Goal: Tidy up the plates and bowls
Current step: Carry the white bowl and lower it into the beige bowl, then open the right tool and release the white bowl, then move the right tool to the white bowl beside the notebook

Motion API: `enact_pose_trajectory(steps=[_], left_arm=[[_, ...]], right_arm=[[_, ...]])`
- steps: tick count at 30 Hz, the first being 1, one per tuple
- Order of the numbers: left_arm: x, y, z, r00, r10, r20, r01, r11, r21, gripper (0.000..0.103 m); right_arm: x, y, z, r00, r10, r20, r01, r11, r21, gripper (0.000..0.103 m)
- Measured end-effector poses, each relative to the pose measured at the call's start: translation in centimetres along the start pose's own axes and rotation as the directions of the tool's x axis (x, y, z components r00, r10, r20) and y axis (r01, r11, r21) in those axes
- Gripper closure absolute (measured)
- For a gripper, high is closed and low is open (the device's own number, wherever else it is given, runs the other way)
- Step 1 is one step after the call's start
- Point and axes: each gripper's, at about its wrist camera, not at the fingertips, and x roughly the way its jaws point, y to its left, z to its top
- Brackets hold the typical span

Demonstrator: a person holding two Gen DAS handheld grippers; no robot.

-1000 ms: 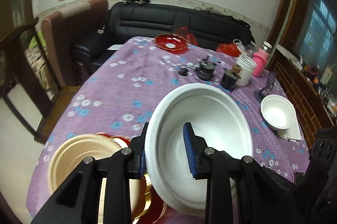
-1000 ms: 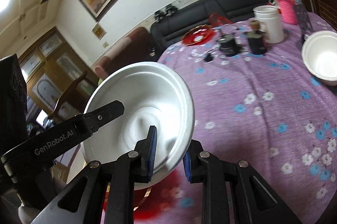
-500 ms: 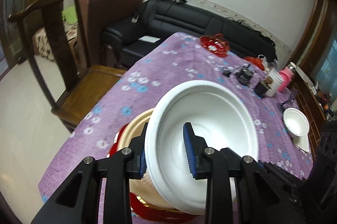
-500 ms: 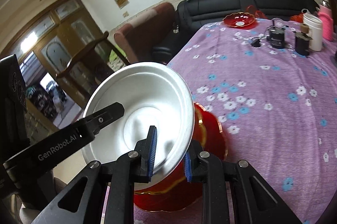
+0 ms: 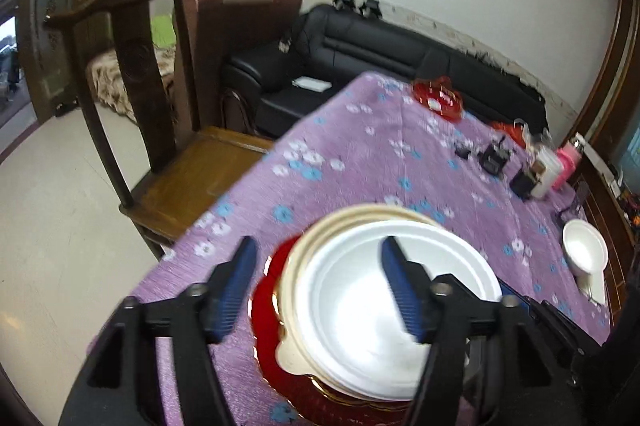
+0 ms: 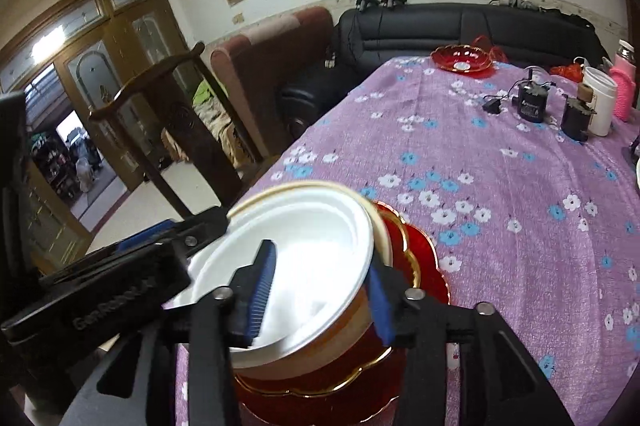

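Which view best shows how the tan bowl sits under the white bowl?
The right wrist view: it shows the tan bowl's side wall below the white bowl, on the red plate. The left wrist view looks down, so only the tan rim shows as a crescent around the white bowl.

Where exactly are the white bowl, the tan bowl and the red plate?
white bowl [image 5: 360,310], left wrist view, inner bottom.
tan bowl [image 6: 320,350], right wrist view, outer wall.
red plate [image 6: 430,258], right wrist view, scalloped rim.
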Motion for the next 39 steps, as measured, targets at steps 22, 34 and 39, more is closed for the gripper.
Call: enact_pose_trajectory(steps=[22,34,39], left_arm=[[-6.1,-7.1,-1.0,0.970,0.087,0.225,-0.135,0.969,0.205,0.016],[-5.6,-14.5,-2.6,0.979,0.049,0.197,-0.115,0.933,0.341,0.015],[-4.8,-18.1,-3.8,0.983,0.031,0.180,-0.103,0.906,0.410,0.015]], right_arm=[[-5.1,-5.5,0.0,0.995,-0.023,0.098,0.010,0.992,0.124,0.043],[-8.2,-13.1,-1.0,0.989,-0.071,0.126,0.038,0.967,0.251,0.041],[-9.6,-16.9,-1.8,0.986,-0.105,0.129,0.061,0.949,0.308,0.041]])
